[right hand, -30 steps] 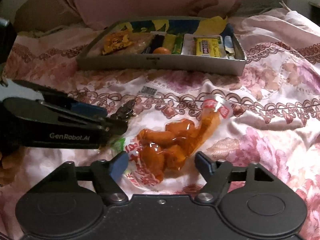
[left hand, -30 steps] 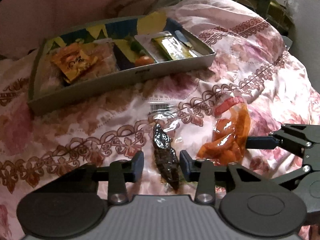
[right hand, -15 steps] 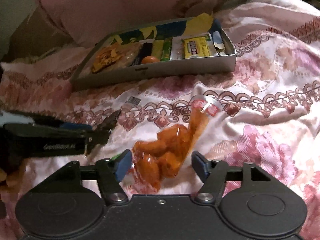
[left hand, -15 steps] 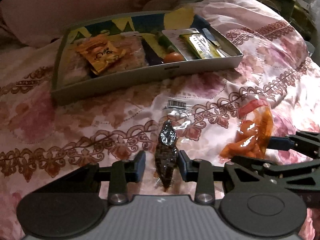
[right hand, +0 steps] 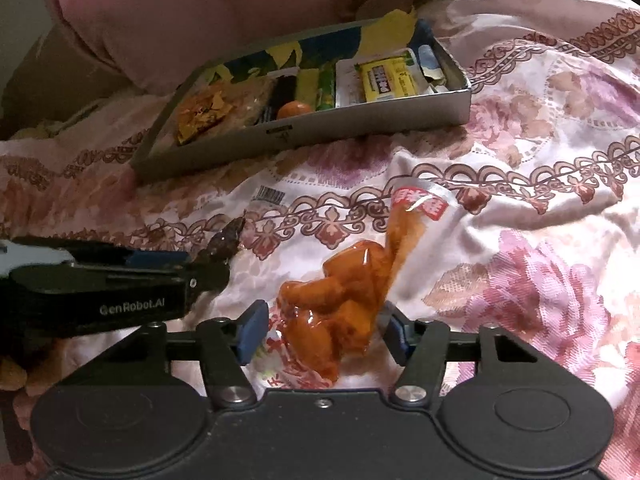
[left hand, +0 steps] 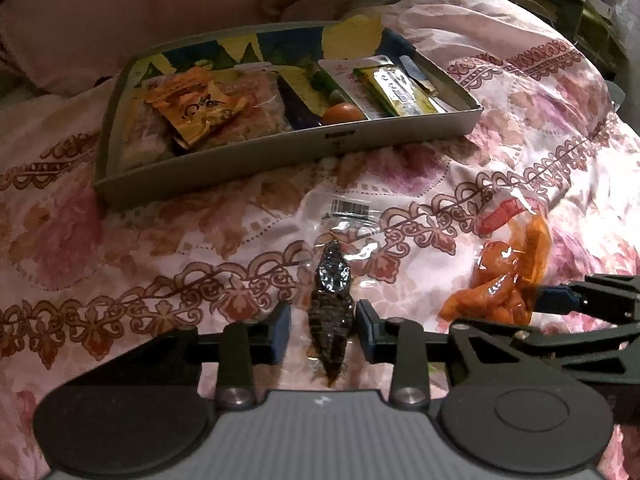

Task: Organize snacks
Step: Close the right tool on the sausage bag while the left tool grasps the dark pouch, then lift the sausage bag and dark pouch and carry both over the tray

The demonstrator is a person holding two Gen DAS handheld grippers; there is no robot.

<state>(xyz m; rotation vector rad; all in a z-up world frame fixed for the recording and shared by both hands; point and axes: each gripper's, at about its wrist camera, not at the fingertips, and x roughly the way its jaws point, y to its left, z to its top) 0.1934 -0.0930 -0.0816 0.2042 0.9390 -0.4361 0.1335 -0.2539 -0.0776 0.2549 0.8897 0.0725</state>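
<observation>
A grey snack box (left hand: pixel 224 168) holding several packets sits on the flowered bedspread; it also shows in the right wrist view (right hand: pixel 320 130). My left gripper (left hand: pixel 322 330) is closed around a dark snack in a clear packet (left hand: pixel 330 312), with a small gap at its left pad. My right gripper (right hand: pixel 322 330) is shut on the lower part of an orange snack packet (right hand: pixel 340 304), which looks raised at the front. The orange packet (left hand: pixel 508 280) and the right gripper's fingers (left hand: pixel 560 294) appear at the right of the left wrist view. The left gripper (right hand: pixel 200 272) shows at left in the right wrist view.
The box holds an orange wrapper (left hand: pixel 192 108), a round orange item (left hand: pixel 342 114) and a yellow-green packet (left hand: pixel 396 92). A pink pillow (right hand: pixel 200 12) lies behind the box. Dark furniture (left hand: pixel 560 4) stands at the far right.
Both grippers narrowed onto their packets. The right jaws closed from wide open onto the orange packet. Both views rose and tilted slightly, the box shifting in frame.
</observation>
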